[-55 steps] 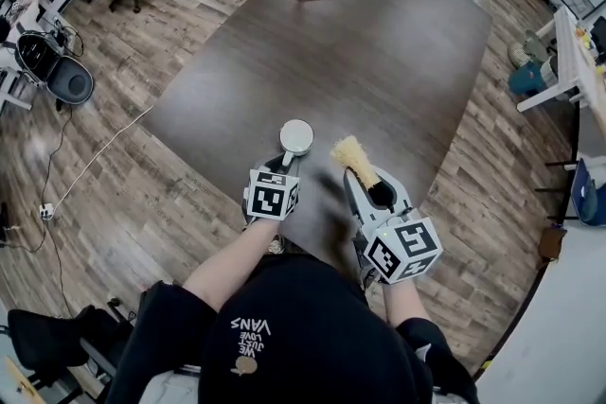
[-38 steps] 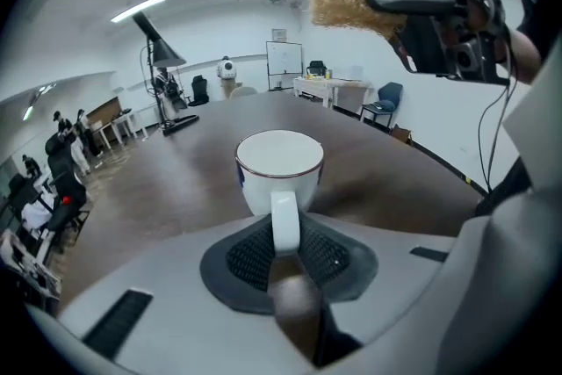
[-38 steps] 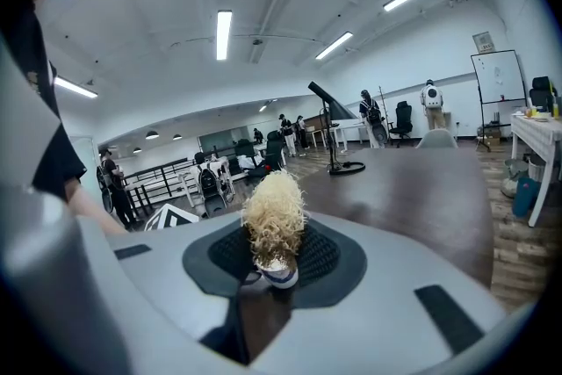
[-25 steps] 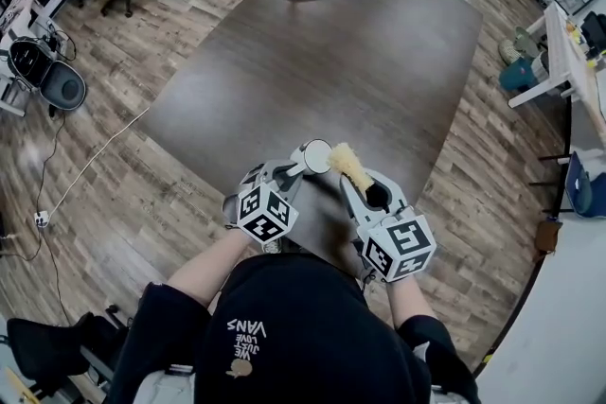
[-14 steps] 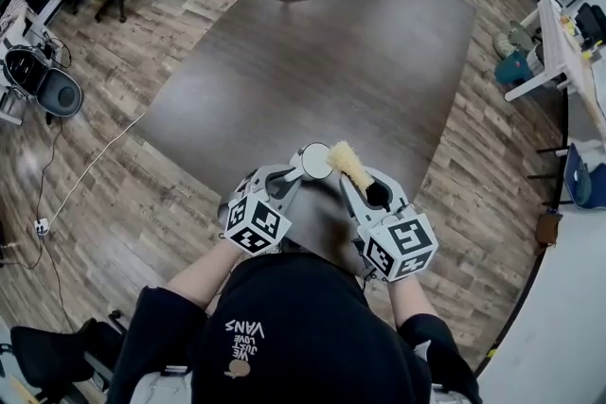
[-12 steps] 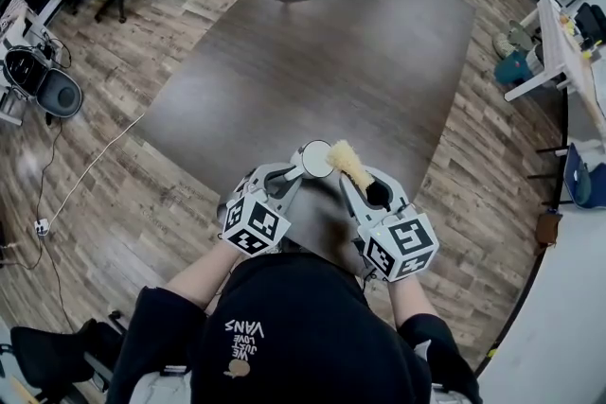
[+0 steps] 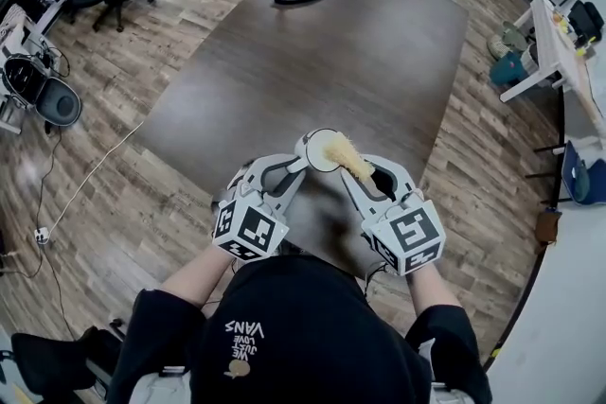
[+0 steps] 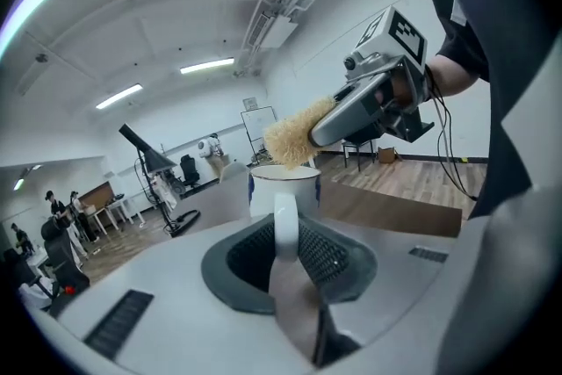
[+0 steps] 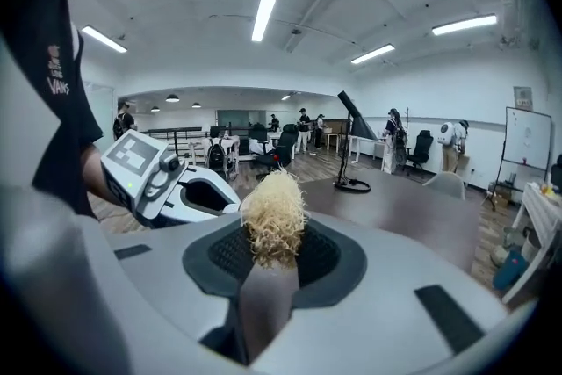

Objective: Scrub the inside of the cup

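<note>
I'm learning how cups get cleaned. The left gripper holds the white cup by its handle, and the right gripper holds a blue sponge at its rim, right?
No blue sponge: the right gripper holds a brush with straw-yellow bristles, as the right gripper view shows. The left gripper does hold the white cup by its handle.

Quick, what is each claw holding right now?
Left claw: closed on the cup, by its handle.
Right claw: closed on the brush.
</note>
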